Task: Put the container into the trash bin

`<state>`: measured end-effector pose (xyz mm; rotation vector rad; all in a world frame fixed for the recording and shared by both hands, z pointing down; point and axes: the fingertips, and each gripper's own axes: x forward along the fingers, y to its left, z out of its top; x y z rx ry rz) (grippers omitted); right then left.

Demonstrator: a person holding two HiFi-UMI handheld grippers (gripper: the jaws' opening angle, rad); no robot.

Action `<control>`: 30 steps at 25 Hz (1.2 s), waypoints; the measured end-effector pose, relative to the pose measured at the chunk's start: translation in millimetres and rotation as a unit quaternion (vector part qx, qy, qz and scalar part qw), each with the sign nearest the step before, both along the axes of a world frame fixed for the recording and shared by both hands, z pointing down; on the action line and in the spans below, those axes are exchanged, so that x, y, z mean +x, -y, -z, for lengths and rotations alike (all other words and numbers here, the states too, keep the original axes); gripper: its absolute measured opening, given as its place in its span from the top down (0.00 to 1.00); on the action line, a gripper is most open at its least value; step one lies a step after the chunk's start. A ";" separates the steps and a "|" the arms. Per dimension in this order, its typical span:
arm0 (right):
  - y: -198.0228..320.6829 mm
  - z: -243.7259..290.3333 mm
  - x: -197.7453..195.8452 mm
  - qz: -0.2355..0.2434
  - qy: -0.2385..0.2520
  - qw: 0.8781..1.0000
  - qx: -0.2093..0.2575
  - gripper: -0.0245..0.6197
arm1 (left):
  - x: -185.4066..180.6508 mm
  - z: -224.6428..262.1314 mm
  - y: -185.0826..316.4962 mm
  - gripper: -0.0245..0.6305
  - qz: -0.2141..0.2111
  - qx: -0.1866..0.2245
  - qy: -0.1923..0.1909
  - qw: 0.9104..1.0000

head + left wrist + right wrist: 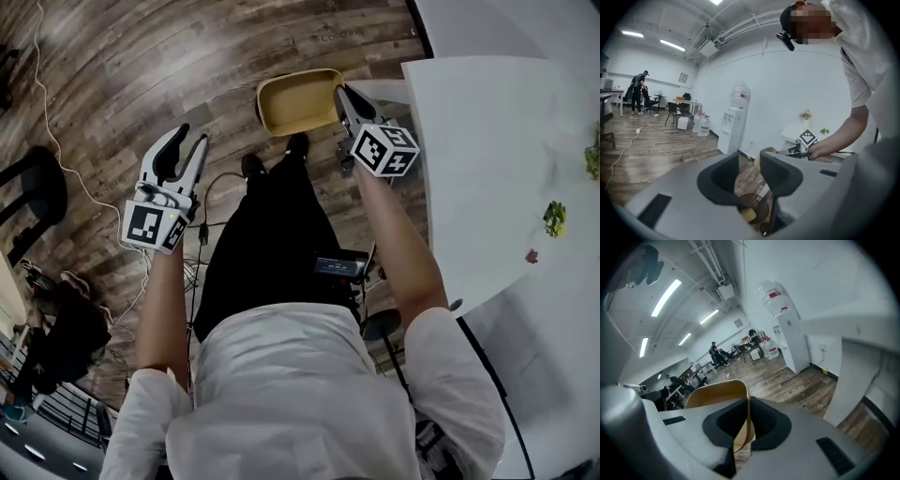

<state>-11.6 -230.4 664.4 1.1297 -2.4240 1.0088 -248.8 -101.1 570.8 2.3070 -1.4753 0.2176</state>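
A tan, shallow container [295,101] hangs over the wooden floor, and my right gripper [342,94] is shut on its right rim. In the right gripper view the thin tan wall [717,397] is pinched between the two dark pads of the right gripper [749,427]. My left gripper [190,141] is held out to the left, open and empty. Between the spread jaws of the left gripper [750,180] I see a dark round trash bin [757,204] on the floor below, with something tan lying in it. The bin does not show in the head view.
A white table [487,169] with a few food scraps [555,217] stands at the right. A water dispenser [733,122] stands by the white wall. A cable [56,141] trails over the floor at the left. People and desks are far back in the room.
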 end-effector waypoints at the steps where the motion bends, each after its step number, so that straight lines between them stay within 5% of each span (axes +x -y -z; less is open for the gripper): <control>1: -2.3 -22.4 0.3 0.005 -0.004 1.000 -0.008 0.90 | -0.3 -17.4 -1.5 0.74 0.006 -0.011 0.000 1.000; 8: -27.4 -177.4 14.8 0.019 -0.042 0.996 -0.083 0.90 | 15.7 -126.2 -3.3 0.74 0.025 -0.076 -0.020 0.997; 13: -31.5 -264.7 15.4 0.060 -0.078 0.991 -0.091 0.90 | 32.9 -190.2 -4.6 0.74 0.019 -0.105 -0.032 0.994; 20: -28.8 -358.4 8.0 0.132 -0.137 0.981 -0.047 0.90 | 46.6 -263.4 -13.7 0.74 0.009 -0.137 -0.044 0.990; 26: -45.5 -393.1 -14.4 0.272 -0.207 0.939 0.041 0.90 | 50.9 -294.5 -29.3 0.74 -0.002 -0.155 -0.045 0.987; 30: -44.3 -406.3 -22.8 0.286 -0.204 0.935 0.048 0.90 | 46.2 -301.1 -43.8 0.74 -0.002 -0.161 -0.046 0.986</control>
